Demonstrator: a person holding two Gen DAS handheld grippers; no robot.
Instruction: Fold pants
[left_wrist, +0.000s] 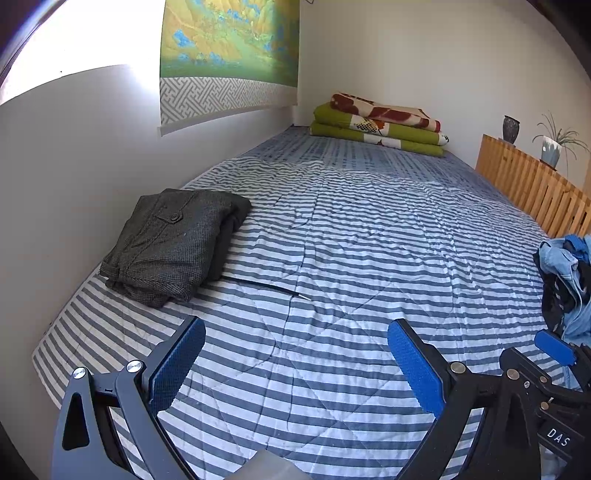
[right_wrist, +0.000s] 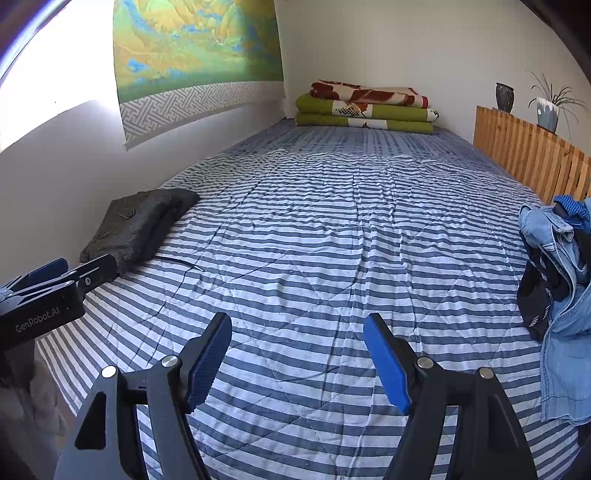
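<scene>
While both grippers are waiting wide open w/ nothing inside, left gripper (left_wrist: 295, 365) & right gripper (right_wrist: 297, 363) are hanging over the striped bed (right_wrist: 295, 240). Unfolded jeans pile (right_wrist: 561, 266) is sitting at the right edge; prob soft, floppy, bit heavy. Grabbing the waistband looks best. Farther left, folded gray pants (left_wrist: 173, 243) are lying by the wall.

Sharp, daylit frames; blown-out glare on the upper-left wall (left_wrist: 74, 44), fisheye bending, dark vignetted corners.

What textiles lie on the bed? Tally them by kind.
Folded dark pants: 1
Folded blankets, stacked: 3
Heap of unfolded clothes, denim on top: 1
Total: 5
</scene>
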